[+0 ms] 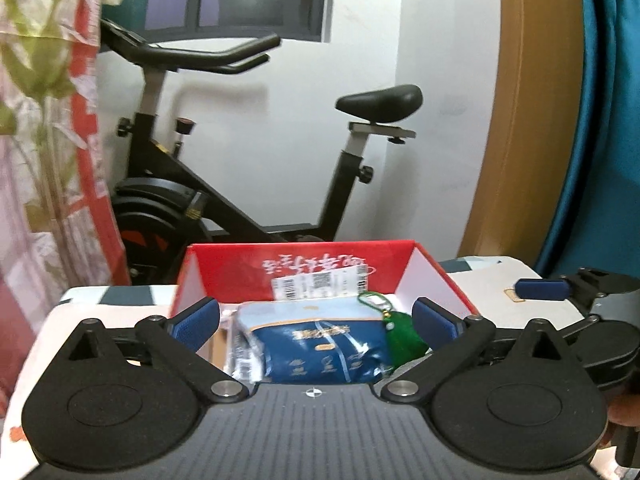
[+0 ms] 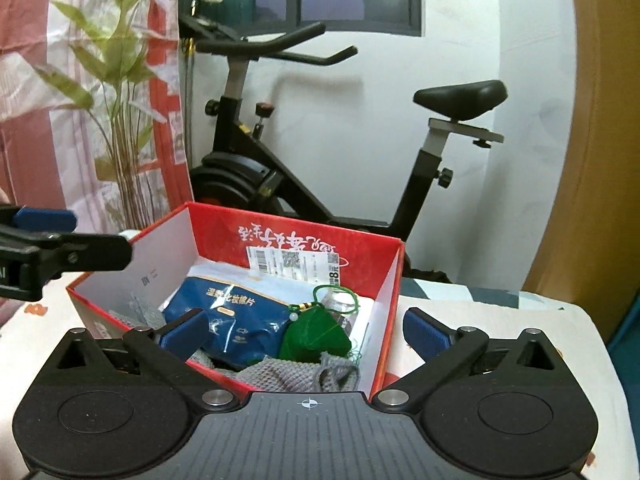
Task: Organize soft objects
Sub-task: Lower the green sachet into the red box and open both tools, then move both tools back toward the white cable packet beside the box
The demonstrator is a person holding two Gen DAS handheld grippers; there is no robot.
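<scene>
A red cardboard box (image 1: 240, 272) (image 2: 224, 224) with white inner walls stands on the bed. Inside lie a blue soft pack (image 1: 316, 348) (image 2: 228, 320), a green pouch with a green cord (image 1: 404, 332) (image 2: 314, 338) and a grey knitted cloth (image 2: 296, 376). My left gripper (image 1: 316, 322) is open and empty, just in front of the box with the pack between its pads. My right gripper (image 2: 304, 334) is open and empty, over the near right corner of the box. The right gripper also shows at the right edge of the left wrist view (image 1: 572, 288).
A black exercise bike (image 1: 248, 184) (image 2: 320, 168) stands behind the box against a white wall. A patterned curtain (image 1: 44, 140) and a plant (image 2: 116, 92) are at the left. A wooden door frame (image 1: 512, 120) is at the right. The bed sheet (image 2: 500, 320) is light with prints.
</scene>
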